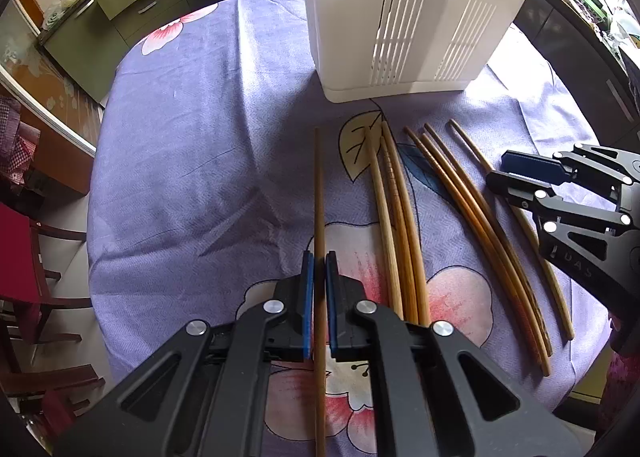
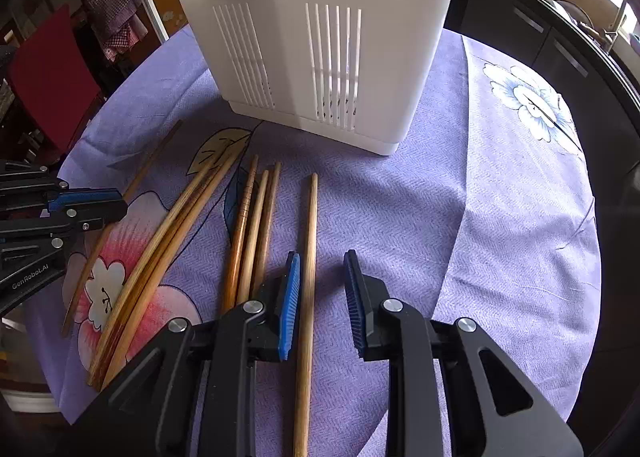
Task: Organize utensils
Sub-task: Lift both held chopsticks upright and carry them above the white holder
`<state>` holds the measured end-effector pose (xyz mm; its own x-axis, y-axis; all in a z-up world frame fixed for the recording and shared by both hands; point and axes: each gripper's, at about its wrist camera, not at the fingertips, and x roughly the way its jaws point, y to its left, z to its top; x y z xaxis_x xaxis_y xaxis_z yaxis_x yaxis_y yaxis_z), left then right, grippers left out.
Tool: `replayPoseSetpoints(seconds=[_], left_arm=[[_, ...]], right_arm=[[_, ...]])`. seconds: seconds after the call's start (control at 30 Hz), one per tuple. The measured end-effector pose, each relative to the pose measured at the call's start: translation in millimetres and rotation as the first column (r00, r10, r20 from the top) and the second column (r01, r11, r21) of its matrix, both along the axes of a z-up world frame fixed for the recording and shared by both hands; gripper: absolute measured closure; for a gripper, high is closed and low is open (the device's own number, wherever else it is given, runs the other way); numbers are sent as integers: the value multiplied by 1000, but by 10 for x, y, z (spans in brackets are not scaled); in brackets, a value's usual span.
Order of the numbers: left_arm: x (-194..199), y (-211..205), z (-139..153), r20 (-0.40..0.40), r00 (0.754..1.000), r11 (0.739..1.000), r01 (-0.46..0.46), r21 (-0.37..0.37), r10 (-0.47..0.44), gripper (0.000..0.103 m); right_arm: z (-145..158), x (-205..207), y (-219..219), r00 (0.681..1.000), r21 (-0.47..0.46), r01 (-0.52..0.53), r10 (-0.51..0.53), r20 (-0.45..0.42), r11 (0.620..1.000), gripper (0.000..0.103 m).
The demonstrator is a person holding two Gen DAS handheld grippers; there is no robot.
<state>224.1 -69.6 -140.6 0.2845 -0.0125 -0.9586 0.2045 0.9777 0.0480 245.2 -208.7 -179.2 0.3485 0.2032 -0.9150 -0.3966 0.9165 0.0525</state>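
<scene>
The left gripper [image 1: 319, 259] is pinched shut on one chopstick [image 1: 319, 197], its two blue pads [image 1: 307, 297] pressed to either side of the stick, which points straight ahead toward the box. Whether that stick is lifted off the cloth cannot be told.

The right gripper [image 2: 322, 257] stands partly open. A second single chopstick [image 2: 309, 257] lies on the cloth between its fingers, close to the left pad [image 2: 290, 309] and clear of the other one (so nothing is gripped there).

Between the two grippers lie six more chopsticks in two sets of three. The pale set [image 1: 396, 217] is just beside the held stick; the darker set [image 1: 472, 217] lies further toward the right gripper, its sticks touching along their length. That makes eight chopsticks in all, every one pointing roughly at the box.

All rest on a purple flowered tablecloth [image 1: 180, 137]. Beyond the tips stands one white box [image 2: 320, 37], upright, with two panels of vertical slots on the side facing the grippers; its top is out of view.
</scene>
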Motion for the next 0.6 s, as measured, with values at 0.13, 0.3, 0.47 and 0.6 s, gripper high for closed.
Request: replayPoseSetpoints(seconds=[0.13,0.3,0.47,0.6], left_arm=[[13,0,-4,-7,1000,1000,-3,-7,3,97],[34,36,13,-6,1000,1000,-6,-17,6,97],[1,63,120,18,1000,1000,4,-25,-3,97],[-53,72,254,54,998,999,13,-32,-11,97]], right_arm=[[-17,28,7,1000,10,-10,10,-8,1000,96],[119,-46,-74,1000,48,8,-9,28,999,96],[448,-187,-195,995,111,16,-27,98,994,96],[758,-349,-408,985,165,29,-56,162,986,96]])
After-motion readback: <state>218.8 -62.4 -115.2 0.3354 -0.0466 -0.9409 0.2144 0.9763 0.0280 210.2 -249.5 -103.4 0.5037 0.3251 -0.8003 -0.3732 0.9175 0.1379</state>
